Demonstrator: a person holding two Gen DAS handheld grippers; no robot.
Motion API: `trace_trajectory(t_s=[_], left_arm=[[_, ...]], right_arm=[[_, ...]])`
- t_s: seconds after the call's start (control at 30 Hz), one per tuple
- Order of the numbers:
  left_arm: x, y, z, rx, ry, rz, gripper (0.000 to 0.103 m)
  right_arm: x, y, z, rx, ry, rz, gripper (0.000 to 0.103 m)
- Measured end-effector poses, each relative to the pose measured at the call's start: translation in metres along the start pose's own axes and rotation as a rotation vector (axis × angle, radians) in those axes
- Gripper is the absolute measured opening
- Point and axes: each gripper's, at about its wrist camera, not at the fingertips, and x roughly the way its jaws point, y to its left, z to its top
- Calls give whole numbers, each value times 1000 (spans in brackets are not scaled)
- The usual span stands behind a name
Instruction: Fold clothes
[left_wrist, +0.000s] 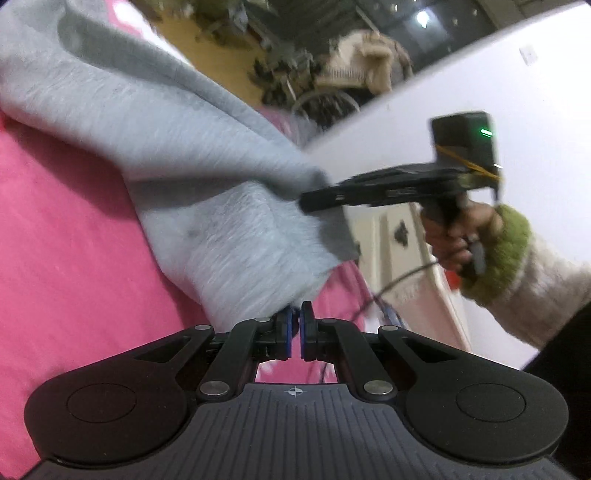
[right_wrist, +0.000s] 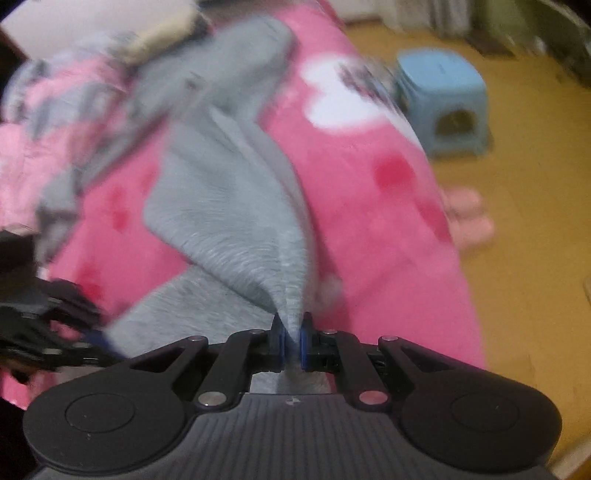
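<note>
A light grey garment lies on a pink blanket, with its near end lifted between both grippers. My left gripper is shut, with a corner of the grey cloth pinched at its blue pads. In the same view my right gripper comes in from the right, held by a hand in a green-cuffed sleeve, and its tip bites the cloth's edge. In the right wrist view the garment tapers into a fold clamped between the right gripper's pads. The left gripper shows blurred at the left, against the cloth.
A heap of pink and grey clothes sits on the blanket at the far left. Beside the bed a blue plastic stool and pink slippers stand on the yellow floor. A white wall rises behind the right hand.
</note>
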Motion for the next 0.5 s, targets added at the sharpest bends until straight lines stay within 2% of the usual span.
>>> trace_trajectory(t_s=[0.03, 0.13, 0.17, 0.37, 0.5], left_arm=[[2, 2, 0, -10, 23, 7, 3], [0, 7, 3, -18, 49, 54, 12], [-2, 9, 4, -14, 47, 64, 15], [-18, 11, 24, 17, -7, 64, 23], [-16, 6, 35, 18, -43, 59, 25]], right_arm=[[5, -4, -3, 16, 20, -21, 14], [8, -9, -10, 51, 33, -79, 40], [0, -11, -12, 61, 10, -82, 42], [-40, -13, -6, 108, -187, 1, 44], [-27, 3, 32, 52, -289, 49, 44]])
